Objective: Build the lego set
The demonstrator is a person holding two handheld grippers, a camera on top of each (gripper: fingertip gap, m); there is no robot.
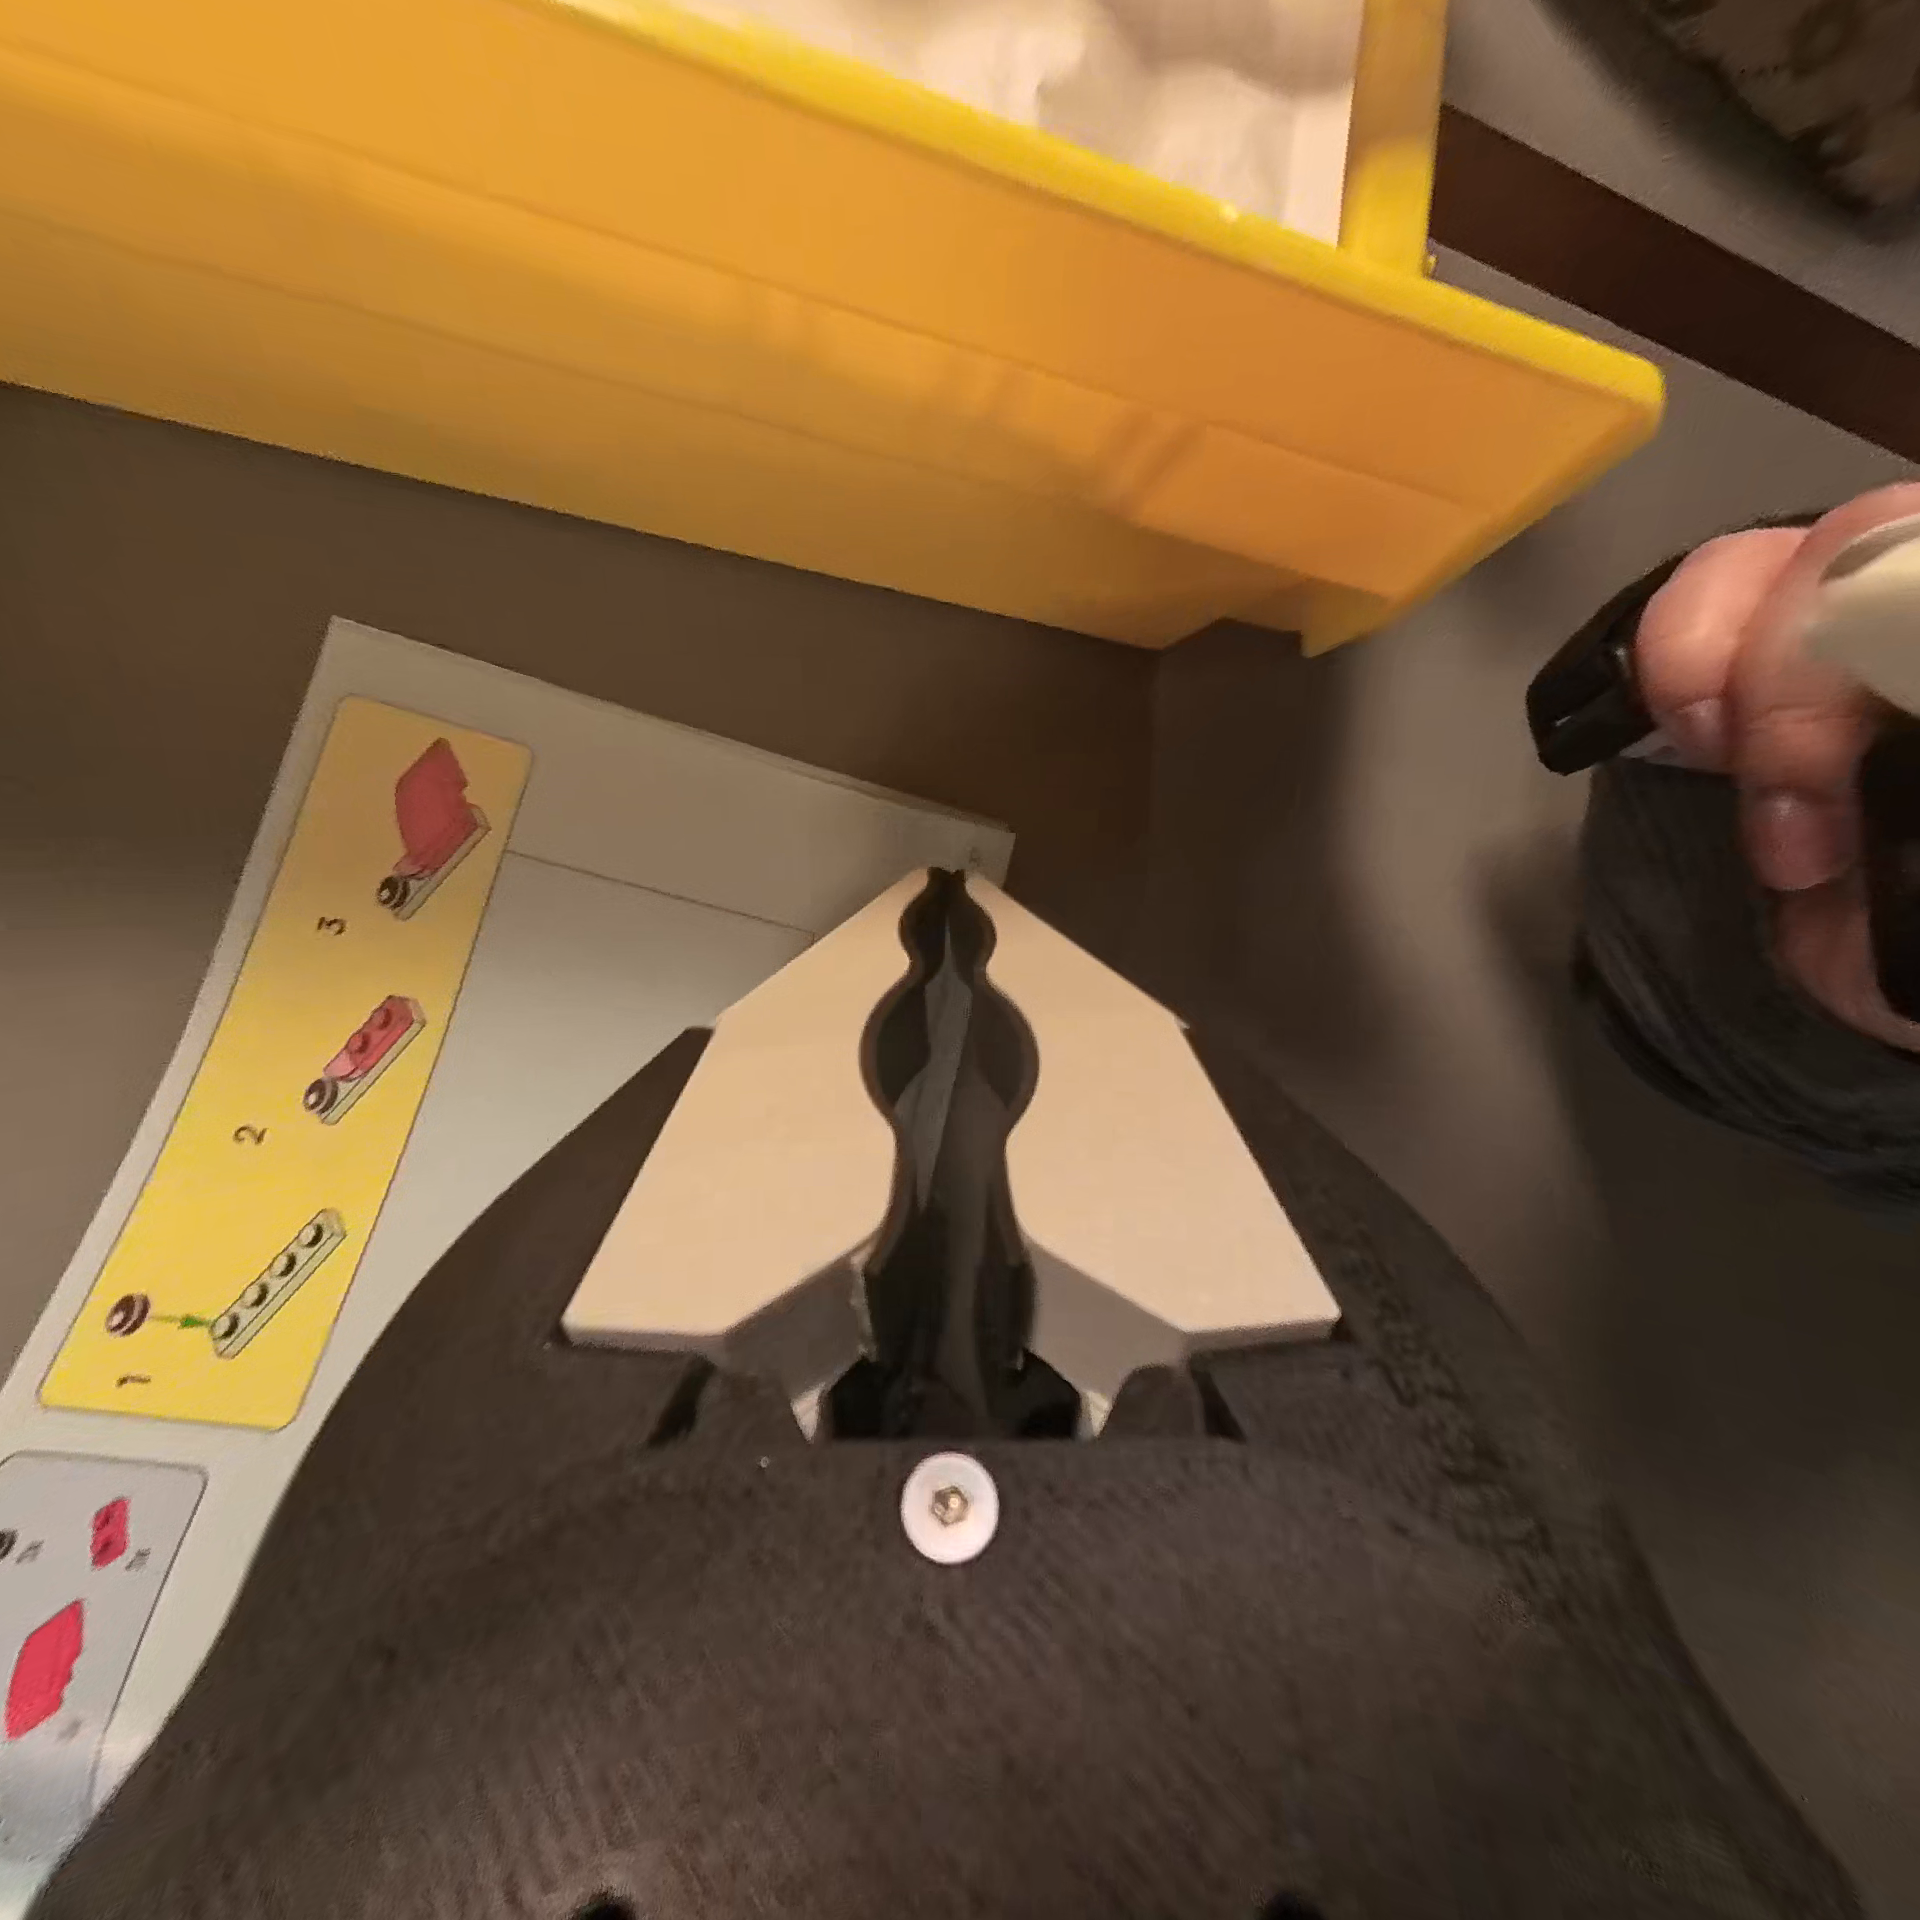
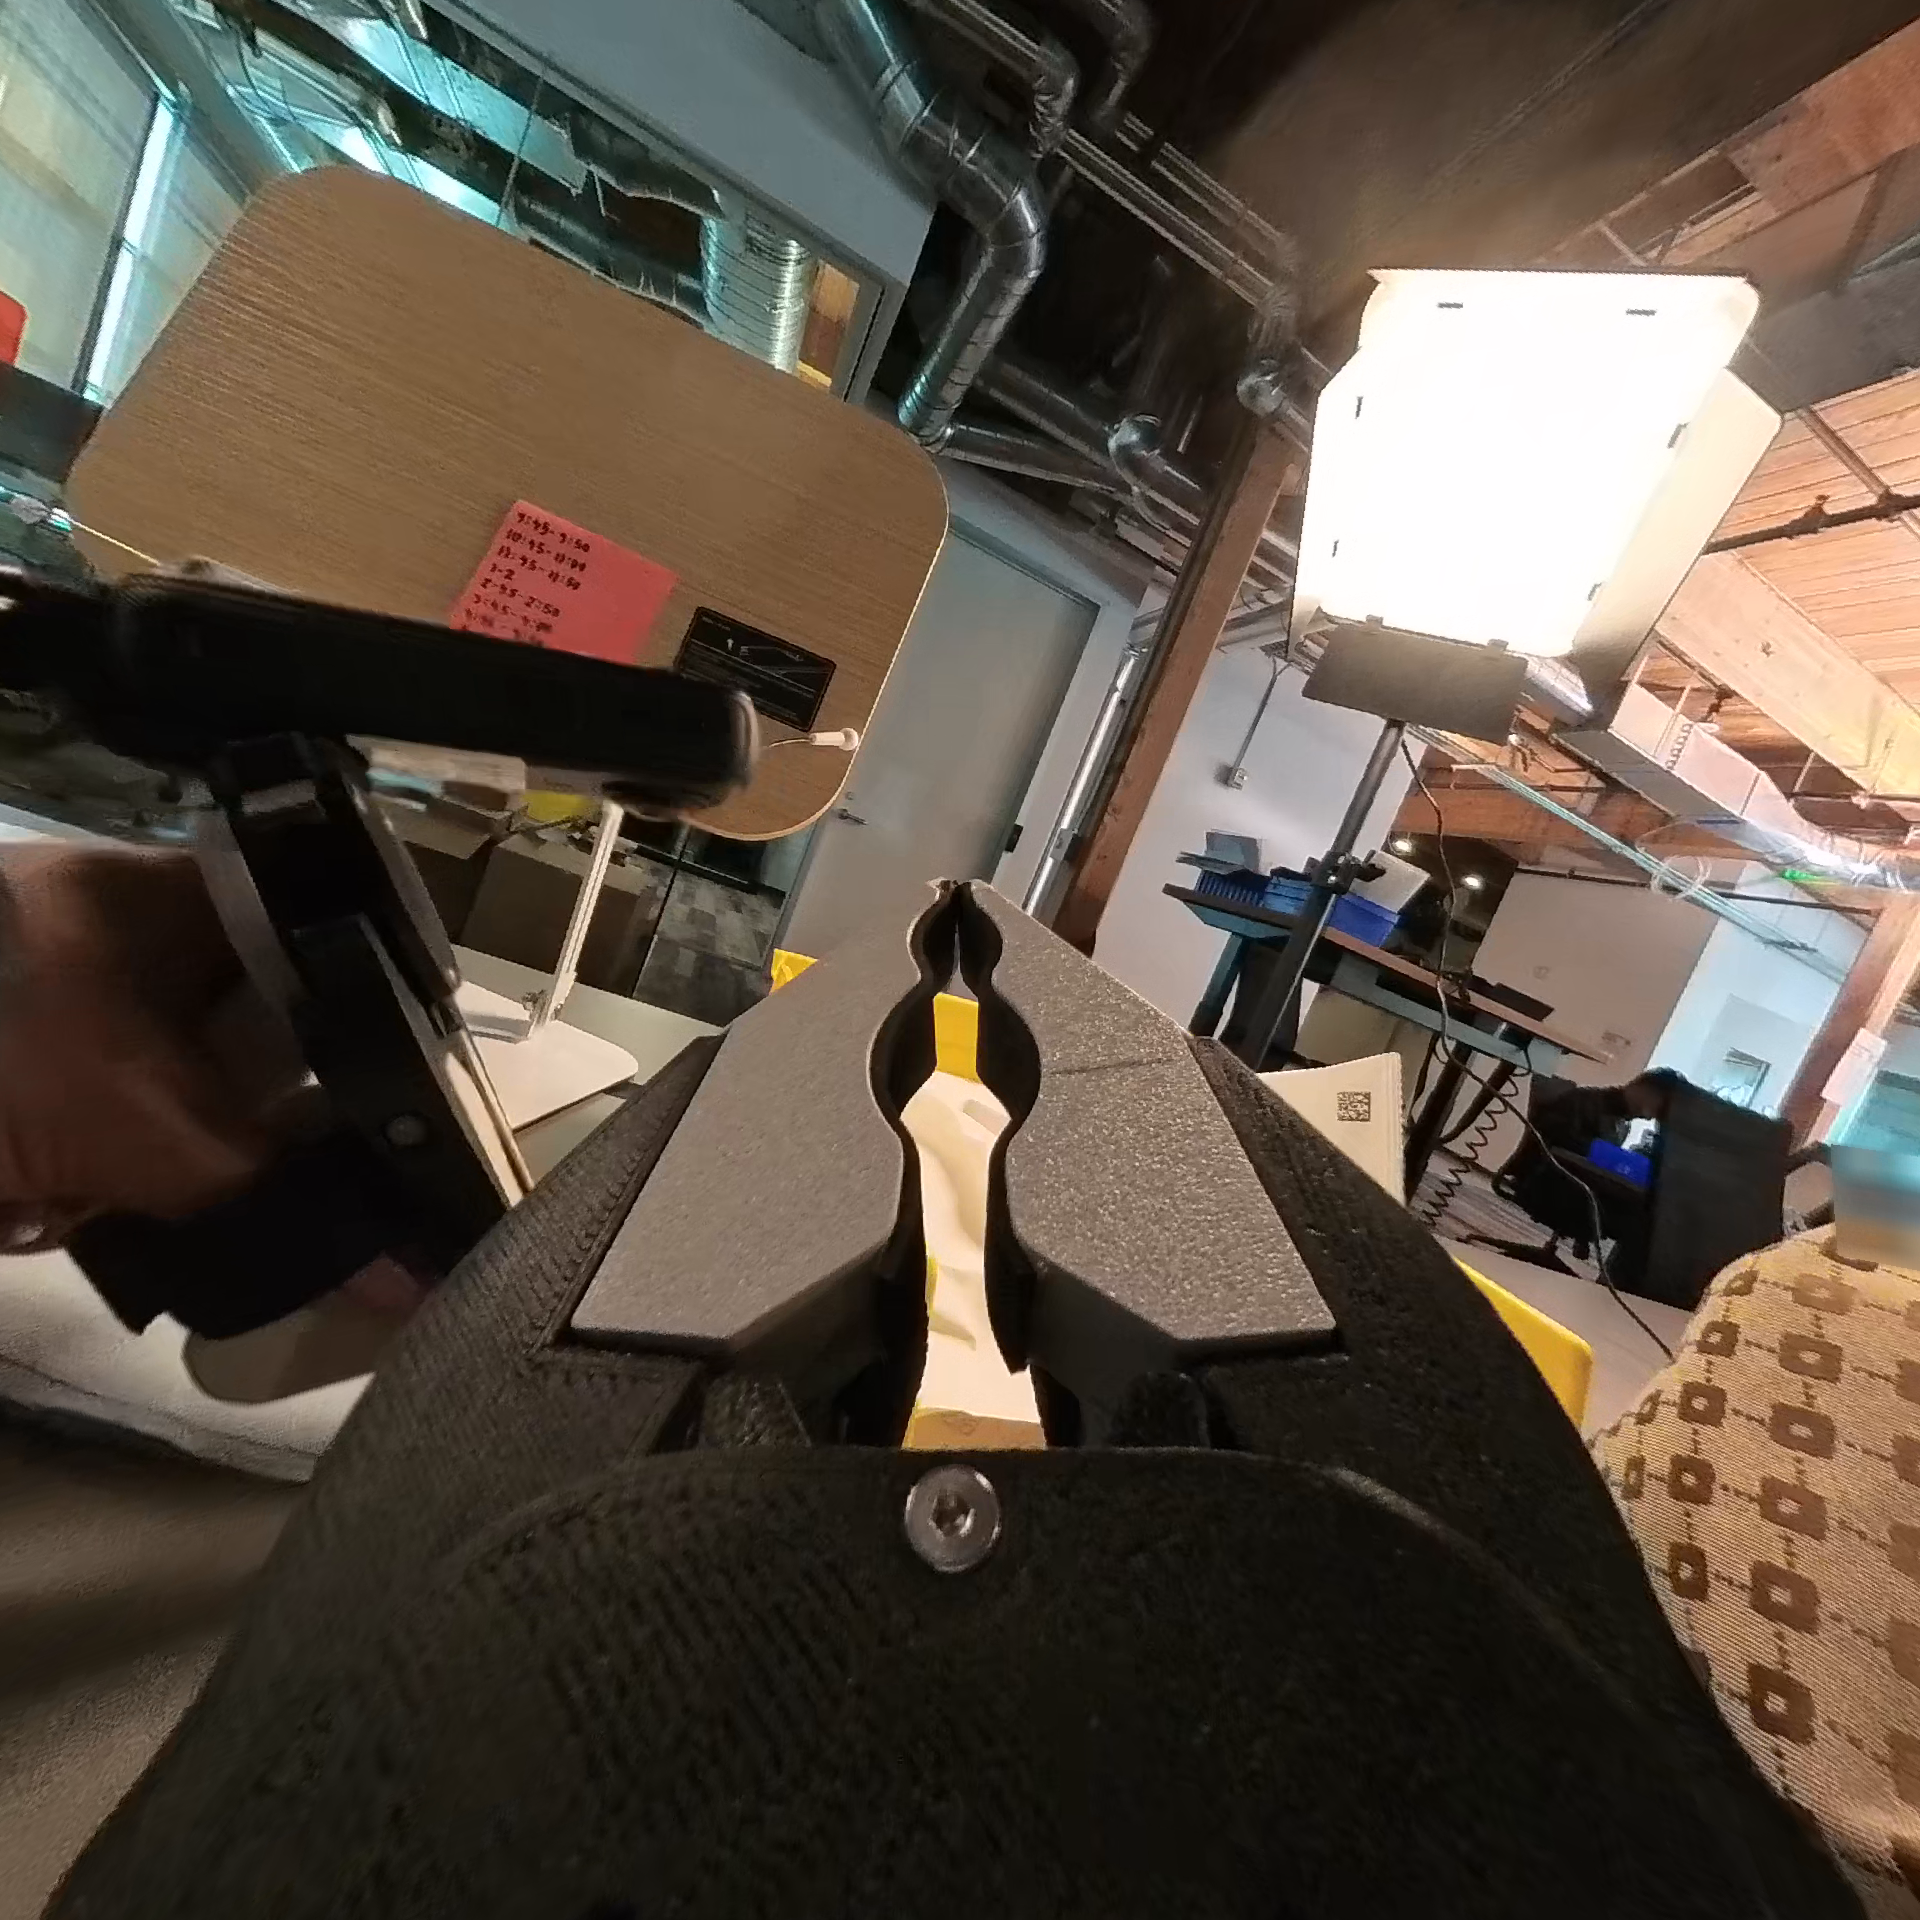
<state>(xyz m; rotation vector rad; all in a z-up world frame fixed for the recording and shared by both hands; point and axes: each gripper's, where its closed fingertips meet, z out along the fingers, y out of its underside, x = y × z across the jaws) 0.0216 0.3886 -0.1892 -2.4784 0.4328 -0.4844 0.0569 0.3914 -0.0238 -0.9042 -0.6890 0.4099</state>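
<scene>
In the left wrist view my left gripper [image 1: 948, 879] is shut, its tips meeting at the far right corner of the paper instruction sheet [image 1: 644, 935]. The sheet lies flat on the table [image 1: 1320, 935] and shows pictured building steps with red pieces. No loose Lego piece is in sight. The yellow bin [image 1: 727, 364] stands just beyond the sheet, with a white bag [image 1: 1195, 94] inside. In the right wrist view my right gripper [image 2: 956, 889] is shut with nothing between its tips. It is tilted up towards the room, above the yellow bin [image 2: 954, 1029].
A hand [image 1: 1787, 748] holds the right gripper's handle at the right edge. The left gripper's black body [image 2: 416, 675] and its hand [image 2: 114, 1039] fill the left. A bright light panel [image 2: 1507, 447], a white booklet [image 2: 1340, 1117] and a patterned cushion [image 2: 1766, 1558] stand to the right. One gripper's finger ends stand about 15 cm off the other's.
</scene>
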